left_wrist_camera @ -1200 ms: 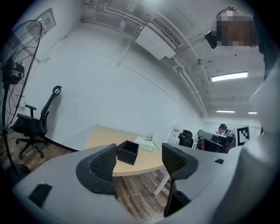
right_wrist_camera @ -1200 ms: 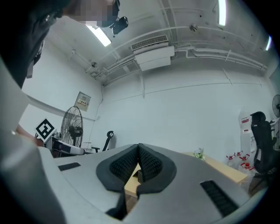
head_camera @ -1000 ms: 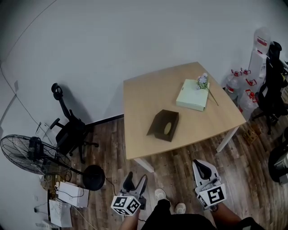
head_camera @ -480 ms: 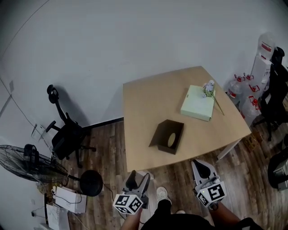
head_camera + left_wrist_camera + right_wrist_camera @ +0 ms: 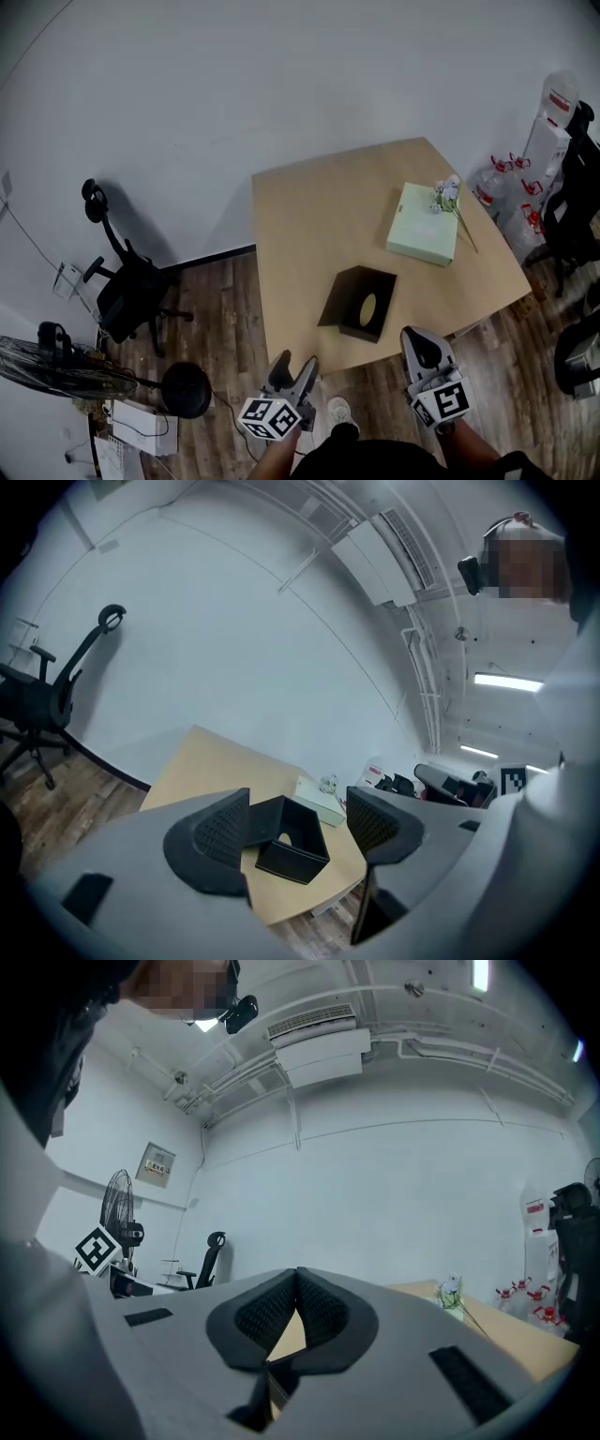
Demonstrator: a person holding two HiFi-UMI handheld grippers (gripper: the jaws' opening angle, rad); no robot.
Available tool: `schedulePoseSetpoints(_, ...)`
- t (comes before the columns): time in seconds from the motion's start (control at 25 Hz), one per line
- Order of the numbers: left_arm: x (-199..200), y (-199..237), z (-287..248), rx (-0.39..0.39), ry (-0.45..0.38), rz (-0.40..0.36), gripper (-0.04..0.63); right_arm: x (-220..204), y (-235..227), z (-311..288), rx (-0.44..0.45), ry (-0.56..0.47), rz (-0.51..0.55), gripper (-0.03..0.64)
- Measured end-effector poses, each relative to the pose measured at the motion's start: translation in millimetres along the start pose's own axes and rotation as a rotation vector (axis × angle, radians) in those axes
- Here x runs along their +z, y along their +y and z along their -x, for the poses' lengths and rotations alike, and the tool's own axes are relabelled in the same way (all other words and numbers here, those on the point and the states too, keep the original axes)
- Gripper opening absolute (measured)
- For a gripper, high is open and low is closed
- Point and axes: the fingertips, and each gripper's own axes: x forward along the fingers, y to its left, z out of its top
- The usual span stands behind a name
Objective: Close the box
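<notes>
Black box (image 5: 361, 302) open on wooden table (image 5: 309, 216), left tool (image 5: 294, 366) spread, right tool (image 5: 419, 345) pressed together

No readable text in any view.
Cubes on the left gripper (image 5: 294, 364) and right gripper (image 5: 422, 343) carry square black-and-white markers: patterns only, no letters or digits. Red label on the water dispenser (image 5: 553, 117) and the wall plaque (image 5: 156, 1163) are too small to read.
</notes>
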Motion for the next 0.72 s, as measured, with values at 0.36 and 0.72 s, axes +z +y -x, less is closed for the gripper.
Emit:
schedulePoseSetpoints(0.36,7,41,-38,-0.038,0.035,0.086,0.322,-8,-1,-56,-0.005,0.027,0.038,0.012)
schedulePoseSetpoints(0.72,-14,78,-61,-0.026,0.048,0.470,0.340,-9,-24,-82,-0.008,0.026,0.043,0.012)
